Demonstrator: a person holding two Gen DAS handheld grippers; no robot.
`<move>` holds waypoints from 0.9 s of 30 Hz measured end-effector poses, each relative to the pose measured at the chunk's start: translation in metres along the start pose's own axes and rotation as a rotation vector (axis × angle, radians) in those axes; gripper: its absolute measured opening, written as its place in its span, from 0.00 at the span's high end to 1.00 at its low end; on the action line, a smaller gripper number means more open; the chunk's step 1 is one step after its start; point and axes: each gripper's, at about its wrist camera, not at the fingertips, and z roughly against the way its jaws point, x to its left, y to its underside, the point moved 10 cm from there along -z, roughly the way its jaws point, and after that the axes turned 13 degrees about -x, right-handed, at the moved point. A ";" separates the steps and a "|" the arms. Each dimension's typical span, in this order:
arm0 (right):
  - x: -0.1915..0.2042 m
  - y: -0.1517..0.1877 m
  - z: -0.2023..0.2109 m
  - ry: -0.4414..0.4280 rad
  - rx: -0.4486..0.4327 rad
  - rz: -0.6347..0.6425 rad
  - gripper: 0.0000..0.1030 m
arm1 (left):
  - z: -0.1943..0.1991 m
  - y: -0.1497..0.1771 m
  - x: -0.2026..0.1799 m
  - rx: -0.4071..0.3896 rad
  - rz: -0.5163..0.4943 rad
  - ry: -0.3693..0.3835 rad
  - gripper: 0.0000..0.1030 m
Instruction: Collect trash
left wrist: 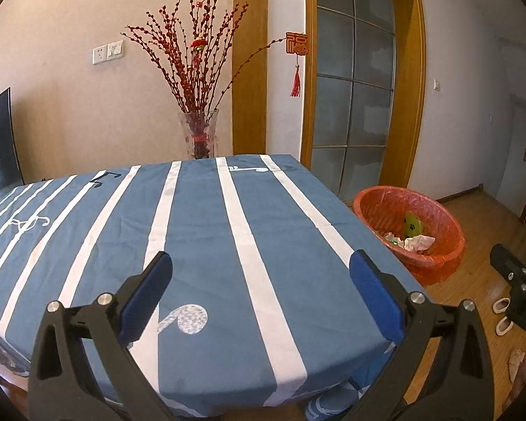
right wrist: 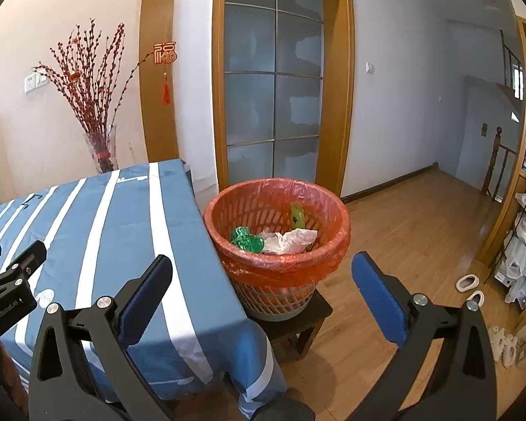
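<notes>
Blue striped tablecloth fills your left view, nothing on it. Your left gripper hangs over it, jaws spread wide and empty. Beside the table, the red-lined wastebasket holds crumpled white paper and green wrappers. Your right gripper is equally spread, grasping nothing.

An orange-lined wastebasket stands upright on a small dark stool just beside the worktop. Inside lie crumpled white paper, a green wrapper and a yellow-green packet.

Blue, white-striped tablecloth; orange-red bin liner; green wrapper; white crumpled paper.
</notes>
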 end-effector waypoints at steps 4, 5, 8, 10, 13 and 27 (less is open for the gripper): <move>-0.002 0.006 0.003 0.005 0.007 0.009 0.02 | 0.002 0.005 -0.001 0.009 0.002 0.004 0.04; -0.002 0.008 0.003 0.004 0.009 0.009 0.02 | 0.003 0.005 -0.001 0.009 0.001 0.005 0.04; -0.003 0.012 0.003 0.008 0.018 0.010 0.02 | 0.005 0.007 -0.003 0.009 -0.004 0.007 0.04; -0.005 0.015 0.003 0.009 0.026 0.009 0.02 | 0.006 0.008 -0.004 0.010 -0.003 0.010 0.04; -0.007 0.020 0.003 0.011 0.036 0.011 0.02 | 0.006 0.011 -0.006 0.017 -0.005 0.012 0.04; -0.007 0.027 0.004 0.005 0.060 0.004 0.02 | 0.005 0.020 -0.009 0.041 -0.005 0.019 0.04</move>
